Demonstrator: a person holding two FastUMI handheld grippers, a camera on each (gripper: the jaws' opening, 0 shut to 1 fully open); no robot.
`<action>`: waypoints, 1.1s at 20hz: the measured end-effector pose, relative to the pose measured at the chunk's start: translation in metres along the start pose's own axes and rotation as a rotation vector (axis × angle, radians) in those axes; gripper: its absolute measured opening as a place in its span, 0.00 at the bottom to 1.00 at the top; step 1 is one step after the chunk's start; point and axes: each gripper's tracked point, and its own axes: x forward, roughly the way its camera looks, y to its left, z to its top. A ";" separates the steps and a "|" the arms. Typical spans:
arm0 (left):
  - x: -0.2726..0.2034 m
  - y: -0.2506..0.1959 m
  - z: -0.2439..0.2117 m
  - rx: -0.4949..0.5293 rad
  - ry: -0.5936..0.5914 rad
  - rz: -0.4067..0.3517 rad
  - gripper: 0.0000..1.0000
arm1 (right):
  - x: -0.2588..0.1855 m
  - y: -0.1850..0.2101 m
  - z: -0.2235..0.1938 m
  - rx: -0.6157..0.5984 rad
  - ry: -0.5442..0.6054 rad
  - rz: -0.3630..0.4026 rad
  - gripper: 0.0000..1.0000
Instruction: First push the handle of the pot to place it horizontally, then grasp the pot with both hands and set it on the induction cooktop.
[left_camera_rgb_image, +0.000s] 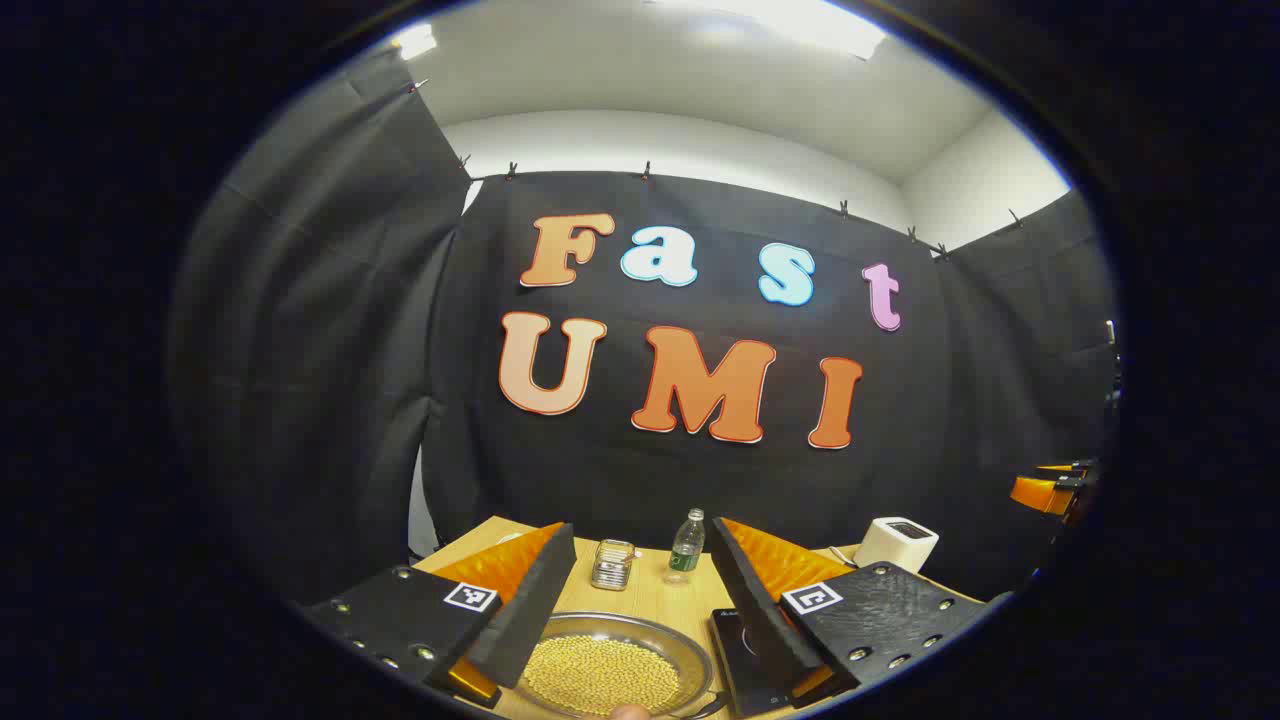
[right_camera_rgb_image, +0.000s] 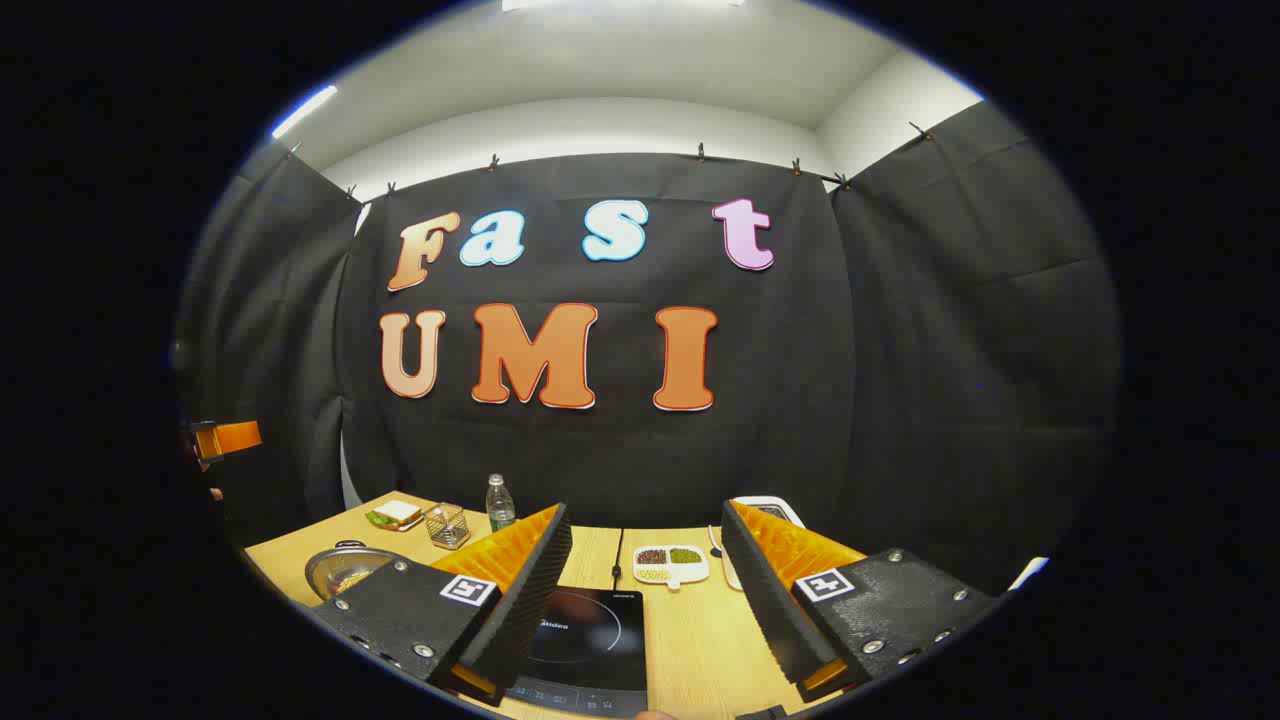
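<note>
I am holding my left gripper (left_camera_rgb_image: 635, 610) wide and empty above the pot (left_camera_rgb_image: 615, 670) of yellow grains, and my right gripper (right_camera_rgb_image: 645, 590) equally wide over the induction cooktop (right_camera_rgb_image: 585, 640), just right of the pot, readying for the handle push.

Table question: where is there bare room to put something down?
The induction cooktop has a bare top, and a strip of bare table runs between it and the right gripper, in front of the divided dish. The far left is crowded: pot, wire basket, bottle, sandwich plate.
</note>
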 end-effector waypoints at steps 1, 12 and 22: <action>0.002 -0.003 0.000 0.003 -0.001 -0.001 0.88 | 0.001 -0.003 0.001 0.002 -0.002 -0.004 0.93; 0.004 -0.027 0.001 0.003 -0.012 -0.028 0.88 | 0.002 -0.019 -0.006 0.022 0.009 -0.021 0.98; 0.002 -0.028 0.001 0.045 -0.008 -0.038 0.88 | -0.003 -0.030 -0.007 0.032 0.011 -0.028 0.94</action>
